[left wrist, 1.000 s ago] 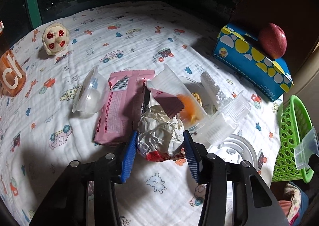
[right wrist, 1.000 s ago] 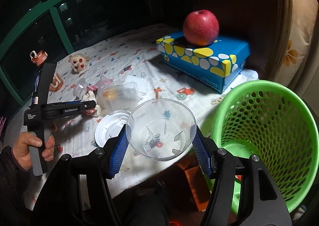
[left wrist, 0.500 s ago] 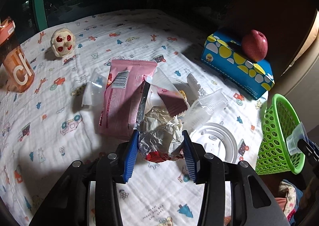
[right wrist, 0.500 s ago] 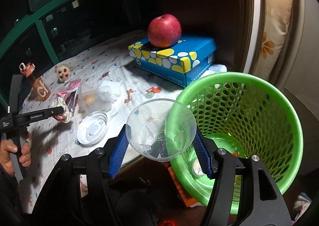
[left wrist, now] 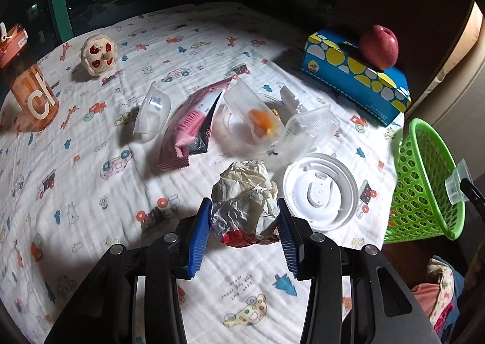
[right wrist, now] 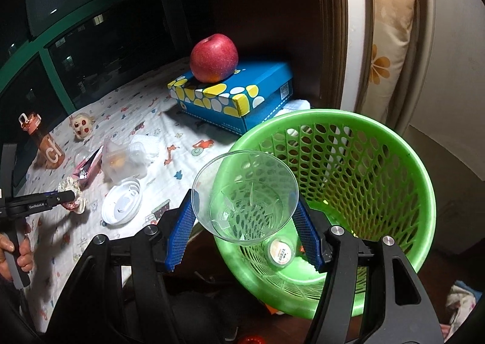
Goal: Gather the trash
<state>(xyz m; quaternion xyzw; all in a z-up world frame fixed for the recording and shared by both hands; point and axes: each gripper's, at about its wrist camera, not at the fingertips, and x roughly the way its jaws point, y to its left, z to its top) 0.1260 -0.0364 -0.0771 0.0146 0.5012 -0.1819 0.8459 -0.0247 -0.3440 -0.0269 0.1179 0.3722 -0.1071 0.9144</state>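
Observation:
My left gripper [left wrist: 244, 234] is shut on a crumpled silver-and-red wrapper [left wrist: 244, 201] and holds it above the printed cloth. My right gripper [right wrist: 247, 233] is shut on a clear plastic cup [right wrist: 245, 195], held over the near rim of the green basket [right wrist: 379, 143]. The basket also shows at the right of the left wrist view [left wrist: 424, 180]. On the cloth lie a pink snack packet [left wrist: 188, 125], a small clear cup [left wrist: 151, 113], clear containers with orange scraps [left wrist: 257, 122] and a white lid [left wrist: 319, 190].
A blue tissue box [left wrist: 354, 71] with a red apple [left wrist: 379, 46] stands at the back right. An orange bottle [left wrist: 28, 86] and a small plush toy [left wrist: 98, 54] stand at the far left. A small round tub [right wrist: 280, 253] lies in the basket.
My left gripper lifted the crumpled wrapper off the pile and drew it back toward me. My right gripper carried the clear cup rightward to over the basket.

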